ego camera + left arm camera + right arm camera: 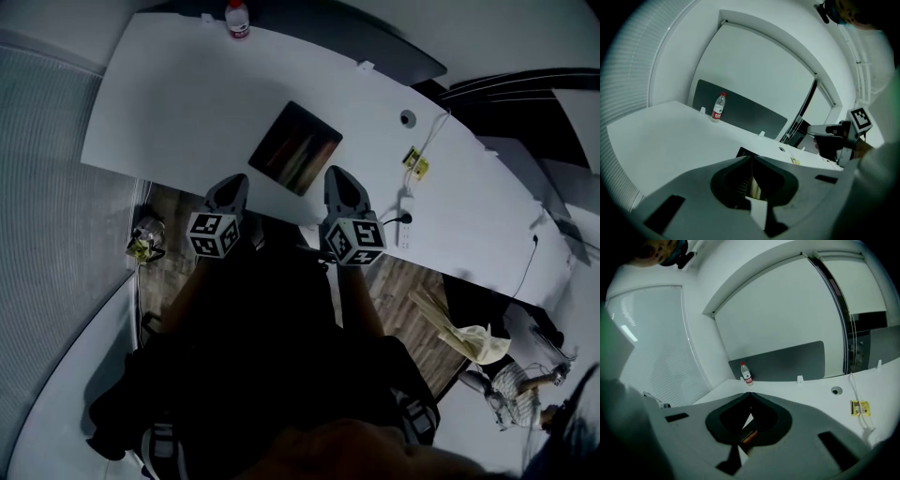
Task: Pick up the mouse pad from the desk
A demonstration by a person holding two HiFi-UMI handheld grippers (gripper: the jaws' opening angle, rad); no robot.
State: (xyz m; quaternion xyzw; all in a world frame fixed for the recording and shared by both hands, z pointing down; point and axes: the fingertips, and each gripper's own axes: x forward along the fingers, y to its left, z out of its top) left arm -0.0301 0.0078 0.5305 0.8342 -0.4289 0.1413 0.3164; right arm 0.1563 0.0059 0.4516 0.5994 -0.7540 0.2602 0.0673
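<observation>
Hovering at the near edge of the counter (169, 112), the left claw (232, 180) is holding its jaws pressed together with nothing between them. Just beyond it and to its right, the mouse pad (296, 147) is lying flat on the counter with one corner near the front edge. The right claw (337, 174) is hanging at the pad's other side, likewise pressed together and empty. To my eye, whichever claw is taking the pad should be spreading its jaws first. It should then be working the lower jaw under that near corner, since so thin a sheet is offering no side to pinch. The power strip (405, 220) is lying further right, out of the way.
</observation>
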